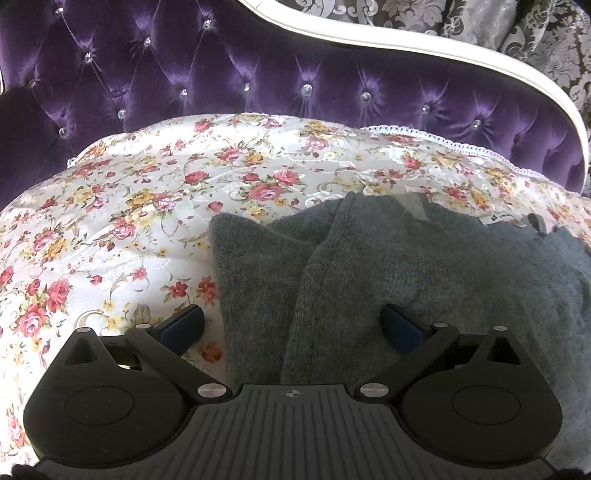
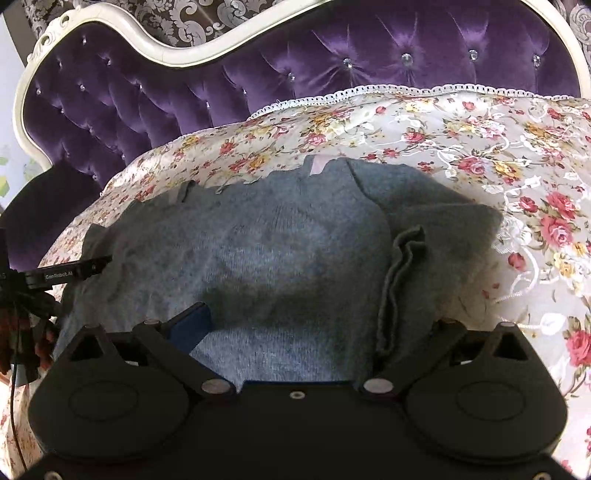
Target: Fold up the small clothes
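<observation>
Floral quilt (image 1: 147,206) with lace edge; purple tufted headboard (image 1: 221,74); damask wallpaper (image 1: 480,22).

Ahead of the gripper a tufted purple velvet backrest (image 1: 229,70) is seen, studded with clear crystal buttons (image 1: 306,88) and edged by a curved cream-white frame (image 2: 122,26), carved at its end. The seat nearer the gripper is covered by a floral cover (image 1: 110,221) with red, pink and yellow roses on white; a white lace trim (image 2: 369,90) is seen along its far edge. Beyond the frame, a brown-and-silver damask wall or curtain (image 1: 406,14) is visible. Soft daylight is reflected off the velvet.
</observation>
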Available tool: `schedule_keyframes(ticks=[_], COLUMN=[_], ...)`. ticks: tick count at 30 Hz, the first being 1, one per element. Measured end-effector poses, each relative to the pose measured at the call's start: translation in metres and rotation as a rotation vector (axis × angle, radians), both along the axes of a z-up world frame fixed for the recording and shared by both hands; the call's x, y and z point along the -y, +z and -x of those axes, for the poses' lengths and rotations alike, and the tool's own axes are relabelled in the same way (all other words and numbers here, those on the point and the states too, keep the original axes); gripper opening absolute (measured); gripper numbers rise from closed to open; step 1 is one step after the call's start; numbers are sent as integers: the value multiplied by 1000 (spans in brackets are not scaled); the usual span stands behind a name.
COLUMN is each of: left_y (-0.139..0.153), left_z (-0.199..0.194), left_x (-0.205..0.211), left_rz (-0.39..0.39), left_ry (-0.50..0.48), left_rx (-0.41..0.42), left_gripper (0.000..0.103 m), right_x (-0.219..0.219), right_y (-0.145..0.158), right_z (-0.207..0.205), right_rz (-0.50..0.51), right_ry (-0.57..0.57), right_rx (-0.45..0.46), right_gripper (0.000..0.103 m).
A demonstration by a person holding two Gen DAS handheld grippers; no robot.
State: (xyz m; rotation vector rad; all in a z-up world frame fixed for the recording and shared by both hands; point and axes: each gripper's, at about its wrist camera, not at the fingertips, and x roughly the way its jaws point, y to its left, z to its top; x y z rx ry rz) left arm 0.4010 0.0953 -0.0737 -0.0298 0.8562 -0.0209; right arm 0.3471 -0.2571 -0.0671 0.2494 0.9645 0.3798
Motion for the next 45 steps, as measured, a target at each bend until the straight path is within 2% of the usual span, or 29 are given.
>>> schedule_keyframes(ticks=[3,6,8,9,10,11,13,16,18,22,24,29,32,35,38,41,42,45], left_y=[1,4,9,12,16,20,34,56,66,69,64,41,20,12,13,19,23,37], left_z=[-1,-6,-10,-13,-15,-16,-12,-4,1,6,8,10,9,10,7,4,4,15], left_x=[0,-2,-5,-8,-12,-15,-19,-9,11,55,74,111,118,125,123,118,114,94], left_rz=[-1,8,23,39,58,73,89,76,54,81,88,14,-28,-90,-85,-64,-56,-55], left_ry=[2,-4,-17,-18,-12,4,49,36,-5,-89,-120,-171,-158,-167,-150,-152,-131,-71], left_rx=[-12,-40,-77,-99,-114,-121,-104,-59,-54,-61,-71,-108,-131,-97,-111,-118,-109,-78], left_gripper=[103,103,103,101,99,93,90,90,90,90,90,90,91,100,102,97,93,92], right_x=[2,4,7,8,11,16,26,38,41,46,50,57,60,59,54,49,47,40], right_y=[0,2,3,4,4,4,2,-1,-2,-4,-6,-9,-10,-8,-5,-1,1,6], right_z=[-1,-2,-1,-1,0,0,0,2,2,3,3,3,3,3,1,0,-2,-5], right_rz=[-14,-19,-3,9,13,5,-32,-79,-93,-127,-148,-189,-206,-193,-164,-133,-119,-70], right_ry=[-1,-5,-6,-9,-15,-24,-48,-81,-89,-114,-129,-149,-158,-155,-154,-157,-158,-157], right_rx=[-2,-11,-11,-10,-10,-12,-18,-25,-25,-32,-38,-47,-52,-54,-59,-72,-78,-90], right_gripper=[102,98,88,80,73,70,60,53,50,47,44,40,38,38,38,37,35,32])
